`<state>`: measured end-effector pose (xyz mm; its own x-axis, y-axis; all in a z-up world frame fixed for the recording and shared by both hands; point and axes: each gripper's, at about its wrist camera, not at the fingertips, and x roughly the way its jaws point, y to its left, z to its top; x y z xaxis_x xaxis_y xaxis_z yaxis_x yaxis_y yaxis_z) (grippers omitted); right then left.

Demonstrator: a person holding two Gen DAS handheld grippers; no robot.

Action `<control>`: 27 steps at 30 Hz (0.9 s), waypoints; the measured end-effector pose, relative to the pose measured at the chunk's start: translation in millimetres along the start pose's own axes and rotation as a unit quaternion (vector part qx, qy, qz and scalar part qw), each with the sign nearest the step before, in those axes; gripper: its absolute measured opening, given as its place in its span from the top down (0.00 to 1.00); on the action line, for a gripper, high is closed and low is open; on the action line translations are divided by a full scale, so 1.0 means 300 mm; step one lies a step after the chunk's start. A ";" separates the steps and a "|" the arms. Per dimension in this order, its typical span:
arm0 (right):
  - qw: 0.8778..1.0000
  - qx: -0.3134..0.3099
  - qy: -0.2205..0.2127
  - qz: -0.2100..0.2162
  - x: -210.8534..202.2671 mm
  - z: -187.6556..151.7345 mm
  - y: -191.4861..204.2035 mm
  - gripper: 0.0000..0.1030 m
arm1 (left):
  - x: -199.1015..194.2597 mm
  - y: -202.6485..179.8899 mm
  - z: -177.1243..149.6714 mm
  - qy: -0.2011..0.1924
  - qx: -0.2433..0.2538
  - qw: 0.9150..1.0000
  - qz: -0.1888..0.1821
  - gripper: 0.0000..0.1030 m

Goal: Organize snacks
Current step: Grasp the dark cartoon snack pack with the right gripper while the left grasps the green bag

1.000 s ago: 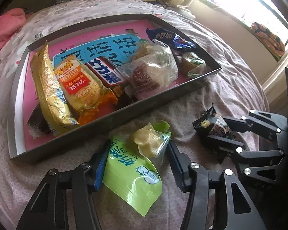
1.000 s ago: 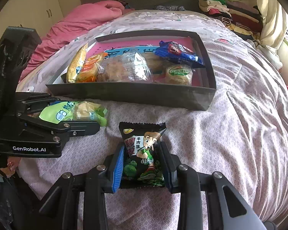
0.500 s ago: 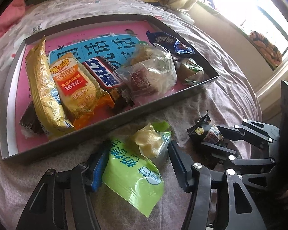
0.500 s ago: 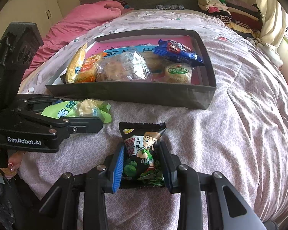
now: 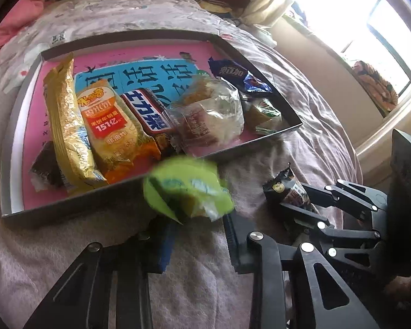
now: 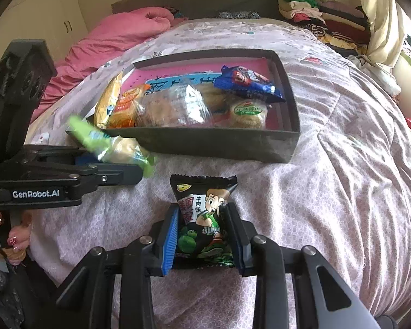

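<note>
Since earlier frame: green snack packet point(image 5: 187, 189) lifted off bed point(image 6: 328, 181), blurred, left gripper point(image 5: 198, 235) fingers closing on it. Right gripper point(image 6: 202, 237) fingers narrow, clamped on black beef-flavour packet point(image 6: 202, 216). Several snacks already in box point(image 6: 213, 145); both held packets outside, not yet placed.

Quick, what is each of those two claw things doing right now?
Left gripper: jaws closing around the blurred green plastic snack packet.
Right gripper: shut on the black cartoon-printed snack packet.
</note>
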<state>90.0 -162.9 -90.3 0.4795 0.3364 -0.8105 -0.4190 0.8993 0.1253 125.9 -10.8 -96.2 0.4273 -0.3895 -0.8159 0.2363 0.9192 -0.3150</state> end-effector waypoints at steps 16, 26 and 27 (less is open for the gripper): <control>1.000 0.005 0.002 0.001 0.003 0.005 -0.004 0.68 | 0.027 0.037 0.023 0.009 -0.066 0.997 -0.028 0.49; 1.000 0.004 -0.001 0.001 0.000 0.006 -0.007 0.68 | 0.060 0.068 0.032 0.007 -0.135 0.990 -0.049 0.62; 1.000 0.004 -0.001 0.001 0.000 0.007 -0.007 0.68 | 0.059 0.066 0.029 0.005 -0.132 0.990 -0.049 0.63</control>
<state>92.4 -164.3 -89.4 0.4807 0.3391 -0.8087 -0.4133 0.9010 0.1321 145.7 0.0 -112.8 0.4047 -0.4786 -0.7792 0.0397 0.8605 -0.5079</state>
